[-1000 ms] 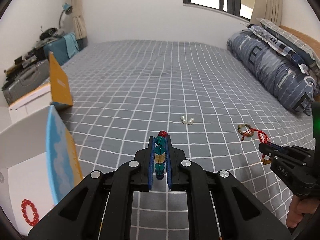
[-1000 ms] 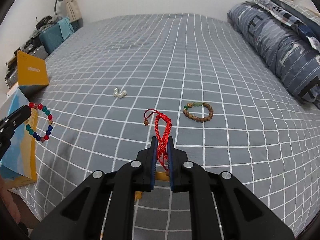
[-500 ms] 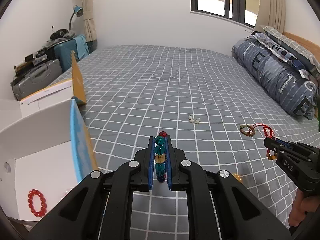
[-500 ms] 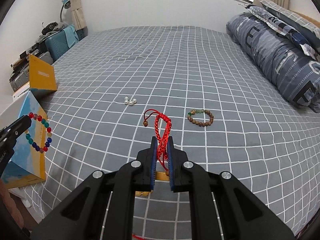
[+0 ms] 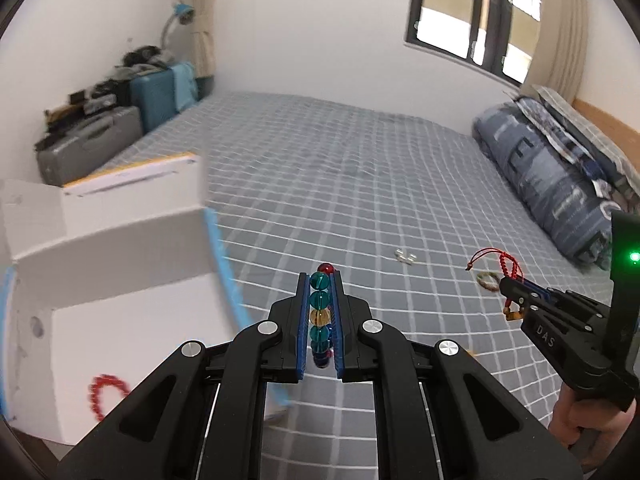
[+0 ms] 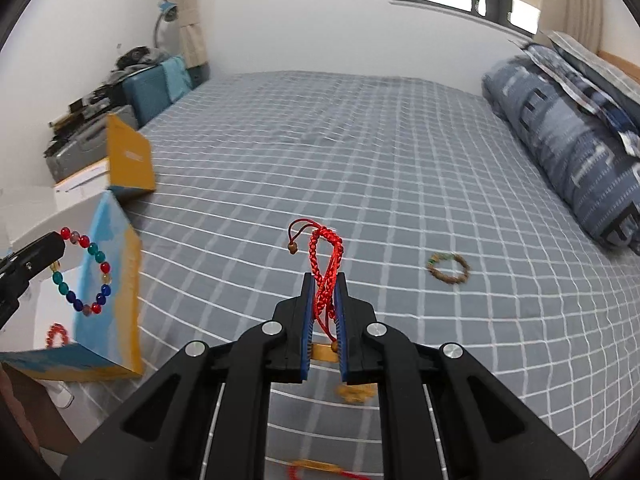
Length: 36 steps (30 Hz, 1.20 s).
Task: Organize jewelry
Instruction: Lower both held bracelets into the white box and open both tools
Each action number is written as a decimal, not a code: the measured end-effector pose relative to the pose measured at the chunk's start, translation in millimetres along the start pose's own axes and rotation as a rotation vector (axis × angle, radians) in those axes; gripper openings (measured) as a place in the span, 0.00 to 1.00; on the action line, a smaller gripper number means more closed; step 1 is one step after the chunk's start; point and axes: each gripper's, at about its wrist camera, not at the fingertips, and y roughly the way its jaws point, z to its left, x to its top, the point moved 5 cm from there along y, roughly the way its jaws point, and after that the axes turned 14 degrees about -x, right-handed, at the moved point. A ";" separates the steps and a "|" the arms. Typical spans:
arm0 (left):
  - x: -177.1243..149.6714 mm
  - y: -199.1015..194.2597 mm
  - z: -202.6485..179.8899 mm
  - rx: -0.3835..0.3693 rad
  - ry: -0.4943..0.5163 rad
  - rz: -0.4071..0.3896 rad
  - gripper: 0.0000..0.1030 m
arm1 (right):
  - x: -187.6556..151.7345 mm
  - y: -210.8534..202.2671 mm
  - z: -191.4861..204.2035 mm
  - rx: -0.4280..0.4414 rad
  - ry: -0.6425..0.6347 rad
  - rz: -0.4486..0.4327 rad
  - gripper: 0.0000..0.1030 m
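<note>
My left gripper (image 5: 320,280) is shut on a multicoloured bead bracelet (image 5: 320,312); in the right wrist view the bracelet (image 6: 86,276) hangs over the open white box (image 6: 36,304). The box (image 5: 120,320) holds a red bead bracelet (image 5: 106,394). My right gripper (image 6: 324,280) is shut on a red braided cord bracelet (image 6: 324,276), held above the bed; it also shows in the left wrist view (image 5: 506,266). A brown wooden bead bracelet (image 6: 448,268) and small pearl pieces (image 5: 405,257) lie on the grey checked bedsheet (image 6: 360,152).
A yellow box (image 6: 130,160) sits at the bed's left edge behind the white box. Folded blue bedding (image 6: 568,148) lies along the right side. Suitcases (image 5: 88,144) stand by the far left wall. Gold and red pieces (image 6: 354,392) lie below my right gripper.
My left gripper has moved left and up with the bead bracelet, now over the open box. My right gripper has risen a little with the red cord bracelet.
</note>
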 end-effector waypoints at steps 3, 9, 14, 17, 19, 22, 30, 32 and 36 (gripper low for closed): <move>3.3 -28.6 26.1 0.041 -0.016 -0.028 0.09 | 9.2 -13.4 37.0 0.044 -0.035 -0.025 0.09; -1.8 -70.1 88.7 0.142 -0.073 -0.050 0.09 | 18.5 -41.2 123.0 0.143 -0.122 -0.063 0.09; -18.0 -91.1 140.0 0.221 -0.134 -0.037 0.09 | 12.3 -58.3 195.8 0.222 -0.203 -0.072 0.09; -30.8 -101.1 172.3 0.253 -0.182 -0.008 0.09 | 7.3 -63.1 227.4 0.256 -0.241 -0.058 0.09; -39.6 -102.5 187.6 0.252 -0.216 0.021 0.09 | 2.5 -63.7 249.4 0.277 -0.271 -0.038 0.09; -50.8 -104.6 206.8 0.277 -0.243 0.045 0.09 | -6.0 -56.9 274.3 0.260 -0.311 0.012 0.09; -70.4 -85.4 232.3 0.288 -0.279 0.142 0.09 | -29.5 -25.7 304.1 0.243 -0.377 0.142 0.09; -71.9 -83.1 235.3 0.295 -0.275 0.152 0.09 | -32.6 -21.0 308.0 0.237 -0.377 0.153 0.09; -74.9 -80.6 239.8 0.307 -0.278 0.165 0.09 | -37.2 -16.2 314.2 0.232 -0.385 0.176 0.09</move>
